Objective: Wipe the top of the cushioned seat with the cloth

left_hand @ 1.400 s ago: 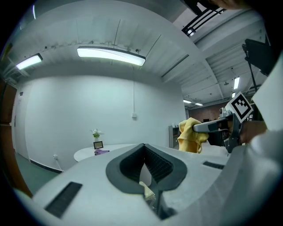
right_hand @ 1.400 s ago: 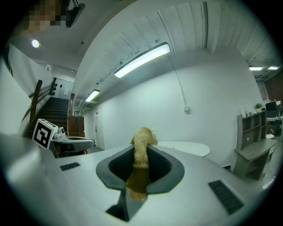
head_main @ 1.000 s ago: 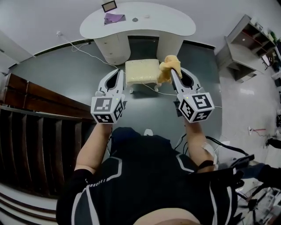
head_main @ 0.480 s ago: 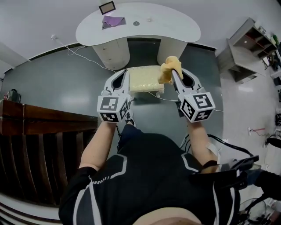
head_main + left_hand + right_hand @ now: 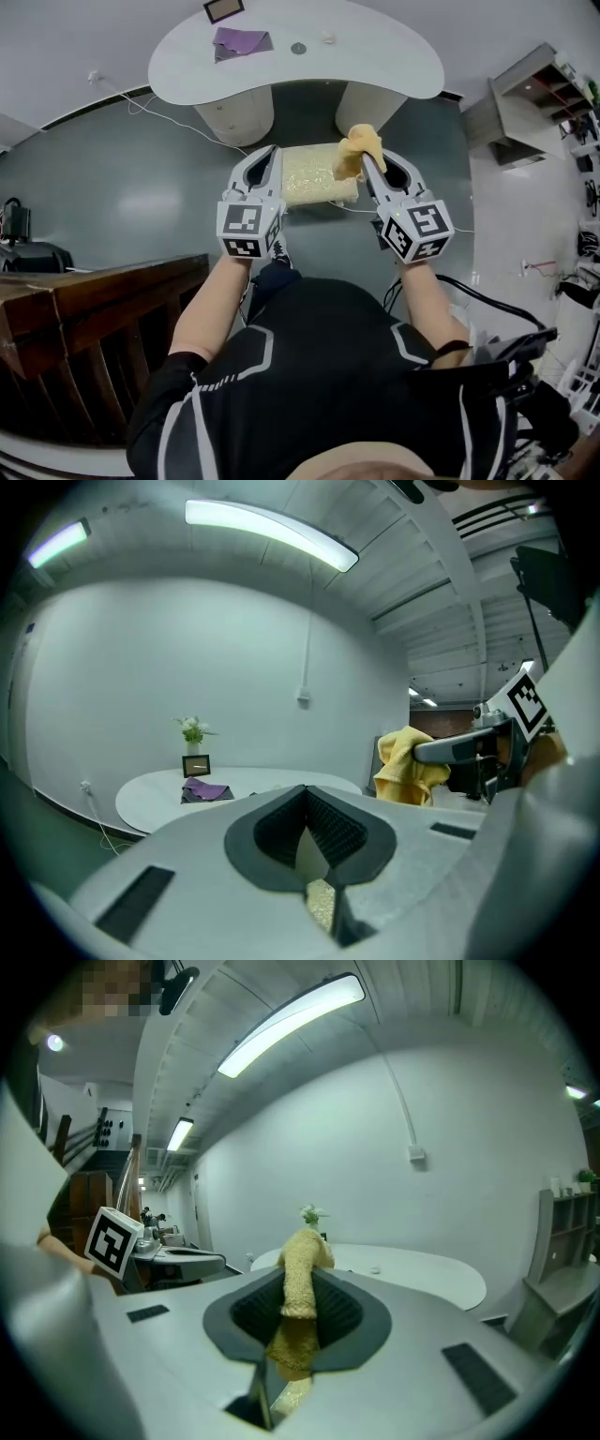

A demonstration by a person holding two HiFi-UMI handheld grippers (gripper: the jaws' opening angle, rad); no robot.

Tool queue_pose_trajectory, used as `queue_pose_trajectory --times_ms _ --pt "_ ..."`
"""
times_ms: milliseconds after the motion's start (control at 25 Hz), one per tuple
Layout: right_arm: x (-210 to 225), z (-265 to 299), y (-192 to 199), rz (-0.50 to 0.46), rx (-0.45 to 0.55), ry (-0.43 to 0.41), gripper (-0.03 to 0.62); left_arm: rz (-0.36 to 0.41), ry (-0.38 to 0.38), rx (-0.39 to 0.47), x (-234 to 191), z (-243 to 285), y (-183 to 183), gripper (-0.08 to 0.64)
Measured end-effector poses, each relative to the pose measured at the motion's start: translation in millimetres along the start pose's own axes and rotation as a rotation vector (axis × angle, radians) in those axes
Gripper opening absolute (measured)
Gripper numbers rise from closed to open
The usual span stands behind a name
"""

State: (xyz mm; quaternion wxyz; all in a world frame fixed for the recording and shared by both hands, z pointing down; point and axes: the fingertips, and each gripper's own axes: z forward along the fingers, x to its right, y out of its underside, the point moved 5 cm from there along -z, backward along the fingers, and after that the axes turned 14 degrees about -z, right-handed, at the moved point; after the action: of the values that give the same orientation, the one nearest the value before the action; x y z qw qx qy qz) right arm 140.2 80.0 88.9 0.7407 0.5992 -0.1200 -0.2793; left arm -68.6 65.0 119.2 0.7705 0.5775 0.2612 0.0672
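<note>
Grey floor [image 5: 141, 187]; cloth [image 5: 357, 148] clamped in right tongs [image 5: 363, 161], over cushioned seat [image 5: 305, 178]

Illumination is bright, even and cool white. The source is a long white ceiling strip light [image 5: 272, 532] above and ahead of the left gripper [image 5: 307, 855]. The right gripper view shows a similar strip above the right gripper [image 5: 291, 1335]. The glossy grey floor [image 5: 141, 202] left of the left gripper carries pale, diffuse glare. Shadows are soft; the darkest lies beneath the white kidney-shaped table [image 5: 375, 56] ahead of both grippers. All views bow strongly, and both gripper views fall to black at the corners. The yellow terry cloth [image 5: 298, 1288] between the right gripper's jaws is slightly soft at close range.
</note>
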Motion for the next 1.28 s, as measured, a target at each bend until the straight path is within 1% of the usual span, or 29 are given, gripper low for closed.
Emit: queue_pose_trajectory --times_ms 120,280,320,480,560,720,840,1000,1080,1200,1280 --pt "1 30 9 0.016 -0.031 0.005 0.067 -0.007 0.031 -0.035 -23 16 5 0.003" --pt "9 71 28 0.054 -0.087 0.036 0.067 0.041 0.04 -0.056 -59 40 11 0.003" --pt "13 80 33 0.063 -0.098 0.048 0.067 0.042 0.04 -0.069 -68 47 15 0.003" --pt "28 111 60 0.09 -0.139 0.071 0.067 -0.008 0.013 -0.159 -96 73 44 0.003" --pt "40 123 74 0.095 -0.152 0.068 0.067 -0.018 0.011 -0.191 -99 86 57 0.005" --pt "72 139 106 0.124 -0.173 0.058 0.067 -0.011 0.01 -0.237 -91 111 79 0.003" --pt "89 156 141 0.143 -0.187 0.035 0.067 -0.042 -0.028 -0.24 -94 129 101 0.003" --pt "114 166 183 0.156 -0.238 -0.029 0.067 -0.093 -0.102 -0.276 -89 155 129 0.005" --pt "126 172 195 0.162 -0.256 -0.058 0.067 -0.119 -0.147 -0.285 -89 166 137 0.005" --pt "133 175 208 0.159 -0.272 -0.095 0.067 -0.158 -0.207 -0.292 -91 164 149 0.005" --pt "138 177 218 0.136 -0.282 -0.117 0.067 -0.158 -0.23 -0.301 -89 163 158 0.003"
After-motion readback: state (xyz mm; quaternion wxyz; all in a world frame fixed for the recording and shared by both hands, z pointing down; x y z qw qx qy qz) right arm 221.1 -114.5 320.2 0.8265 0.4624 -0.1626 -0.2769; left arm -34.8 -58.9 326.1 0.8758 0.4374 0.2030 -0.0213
